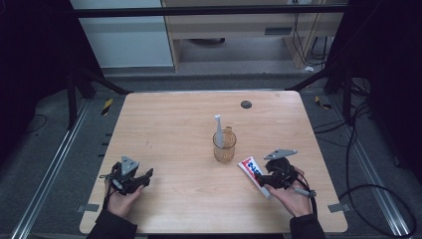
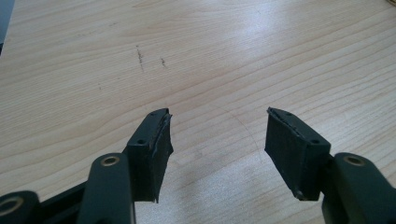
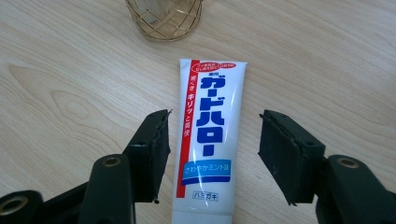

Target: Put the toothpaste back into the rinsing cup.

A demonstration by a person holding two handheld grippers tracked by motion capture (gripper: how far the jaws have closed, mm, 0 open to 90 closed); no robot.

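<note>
A white toothpaste tube [image 1: 251,169] [image 3: 208,140] with blue and red print lies flat on the wooden table [image 1: 174,129], right of centre. My right gripper [image 1: 263,180] [image 3: 215,135] is open and straddles the tube, with a gap between each pad and the tube's sides. Just beyond the tube stands a clear amber glass cup [image 1: 224,147] [image 3: 163,18] with a white toothbrush [image 1: 218,130] upright in it. Held low at the table's front left, my left gripper [image 1: 148,175] [image 2: 217,135] is open over bare wood with nothing between its jaws.
A small dark round disc [image 1: 246,104] sits near the table's far edge. Faint pen marks [image 2: 140,58] show on the wood ahead of the left gripper. Cables [image 1: 358,149] run across the floor to the right of the table.
</note>
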